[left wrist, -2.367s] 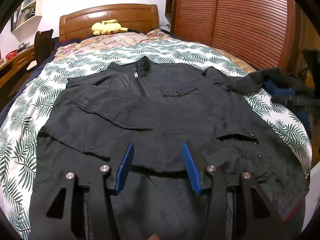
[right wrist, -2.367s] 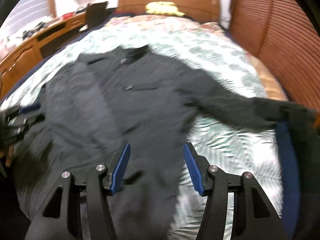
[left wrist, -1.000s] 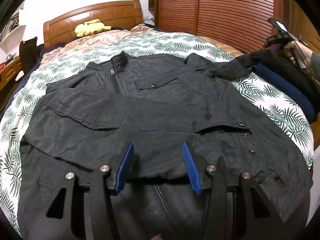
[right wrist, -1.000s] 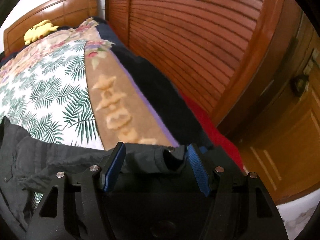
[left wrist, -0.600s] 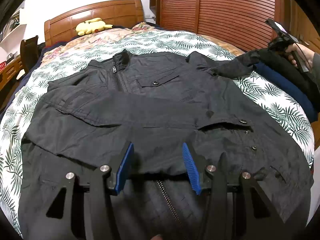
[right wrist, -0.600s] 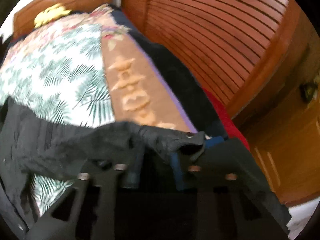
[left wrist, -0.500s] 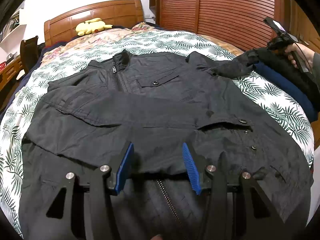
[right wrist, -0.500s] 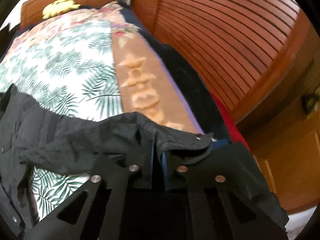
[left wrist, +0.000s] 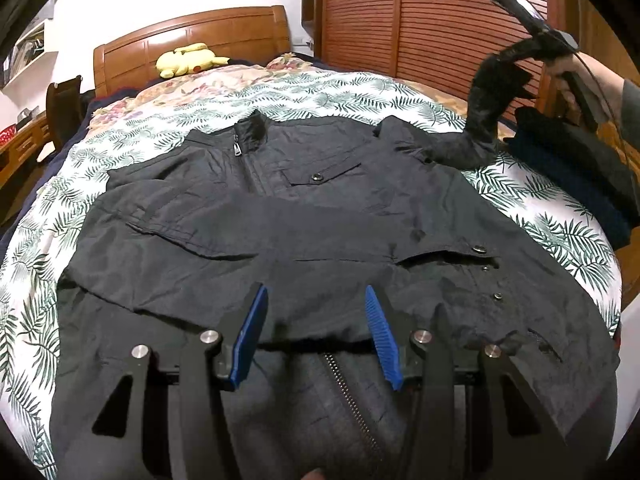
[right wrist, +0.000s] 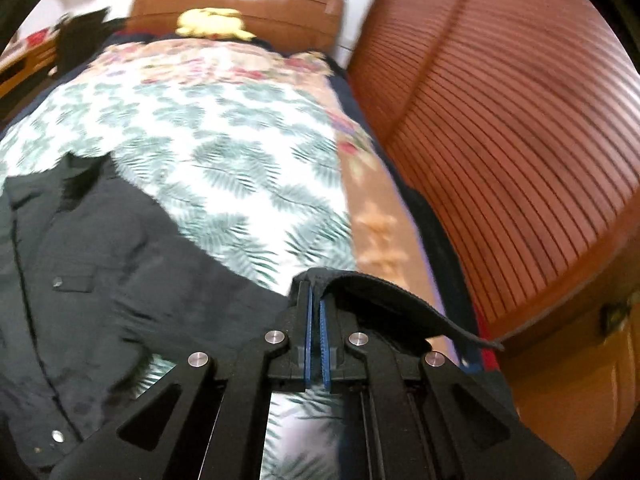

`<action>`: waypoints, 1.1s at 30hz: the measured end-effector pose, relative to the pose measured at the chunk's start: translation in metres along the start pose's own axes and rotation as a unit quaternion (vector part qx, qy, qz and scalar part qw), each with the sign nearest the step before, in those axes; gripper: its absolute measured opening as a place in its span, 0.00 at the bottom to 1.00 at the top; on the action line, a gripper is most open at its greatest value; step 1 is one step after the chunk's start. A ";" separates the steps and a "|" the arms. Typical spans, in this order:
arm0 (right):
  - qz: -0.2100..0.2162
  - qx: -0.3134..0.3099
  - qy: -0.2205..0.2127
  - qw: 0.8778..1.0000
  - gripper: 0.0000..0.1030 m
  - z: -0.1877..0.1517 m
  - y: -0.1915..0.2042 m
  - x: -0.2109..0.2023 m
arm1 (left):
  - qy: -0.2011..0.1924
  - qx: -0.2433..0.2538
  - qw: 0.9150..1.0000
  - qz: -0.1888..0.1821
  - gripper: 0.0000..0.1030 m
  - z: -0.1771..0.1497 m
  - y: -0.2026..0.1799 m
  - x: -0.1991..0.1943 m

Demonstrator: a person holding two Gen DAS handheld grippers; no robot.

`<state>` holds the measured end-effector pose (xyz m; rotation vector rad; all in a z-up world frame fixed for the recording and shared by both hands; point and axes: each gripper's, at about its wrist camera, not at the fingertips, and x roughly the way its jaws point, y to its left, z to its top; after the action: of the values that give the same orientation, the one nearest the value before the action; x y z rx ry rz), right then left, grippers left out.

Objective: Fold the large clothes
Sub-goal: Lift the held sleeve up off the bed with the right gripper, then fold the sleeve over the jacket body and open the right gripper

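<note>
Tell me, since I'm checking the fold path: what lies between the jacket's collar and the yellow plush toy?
Only bedding: leaf-print cover, then floral cover nearer the plush toy. Nothing else lies beyond the collar, as the left wrist view shows.

A black jacket (left wrist: 280, 232) lies spread on the bed (left wrist: 560, 232); the left gripper (left wrist: 316, 332) hovers parted over its hem, one sleeve (left wrist: 484, 120) lifted.

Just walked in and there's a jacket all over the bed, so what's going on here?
A person with a gripper in each hand is folding a black jacket spread front-up on the leaf-print bedspread. The right gripper is shut on the cuff of one sleeve and holds it lifted off the bed. The left gripper hovers open over the jacket's lower front, gripping nothing. The other sleeve already lies folded across the chest.
</note>
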<state>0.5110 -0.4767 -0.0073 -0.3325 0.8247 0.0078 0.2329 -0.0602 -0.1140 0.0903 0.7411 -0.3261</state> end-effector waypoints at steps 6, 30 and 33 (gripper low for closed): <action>0.050 -0.061 -0.032 0.996 0.01 0.018 0.083 -0.021 | -0.006 -0.005 1.000 0.006 0.48 0.000 0.007 -0.011; 0.215 -0.196 -0.184 0.939 0.00 0.026 0.293 -0.173 | -0.039 -0.034 0.998 0.044 0.48 -0.017 0.053 -0.065; 0.229 -0.204 -0.197 0.931 0.00 0.022 0.303 -0.193 | -0.042 -0.041 0.997 0.051 0.48 -0.021 0.061 -0.072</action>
<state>0.3544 -0.1597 0.0593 -0.5029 0.4768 0.6731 0.1892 0.0208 -0.0828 0.0363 0.6625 -0.2009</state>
